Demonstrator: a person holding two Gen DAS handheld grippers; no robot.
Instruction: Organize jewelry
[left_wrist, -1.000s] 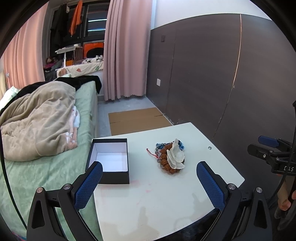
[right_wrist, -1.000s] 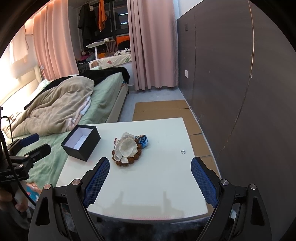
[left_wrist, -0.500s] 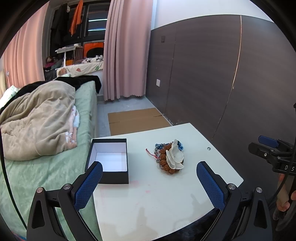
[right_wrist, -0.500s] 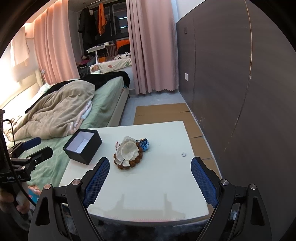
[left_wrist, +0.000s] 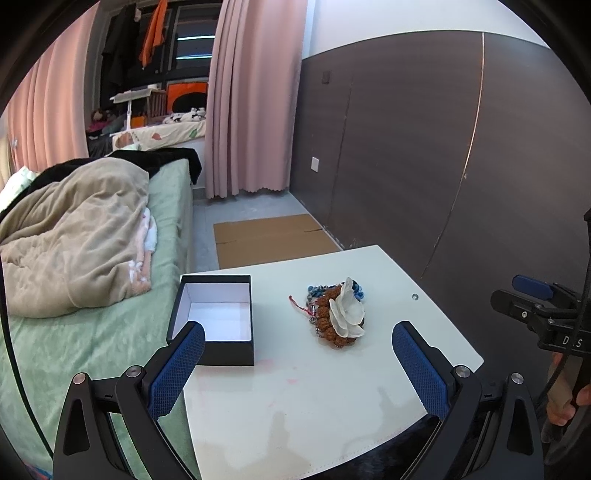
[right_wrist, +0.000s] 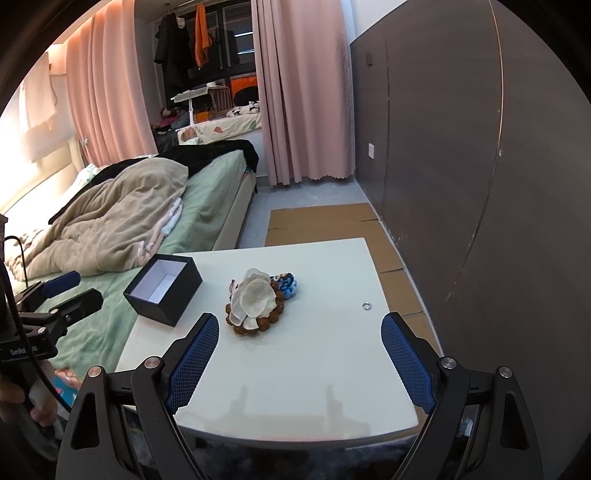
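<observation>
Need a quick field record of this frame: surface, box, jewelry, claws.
surface: white table
box: black box, open, white inside, nothing in it, on the table's bed side
jewelry pile: brown bead bracelet under a white shell flower, blue beads behind, heaped mid-table
loose piece: small silver ring, alone, toward the wall side
left claw: open, holding nothing
right claw: open, holding nothing
in box so far: none
</observation>
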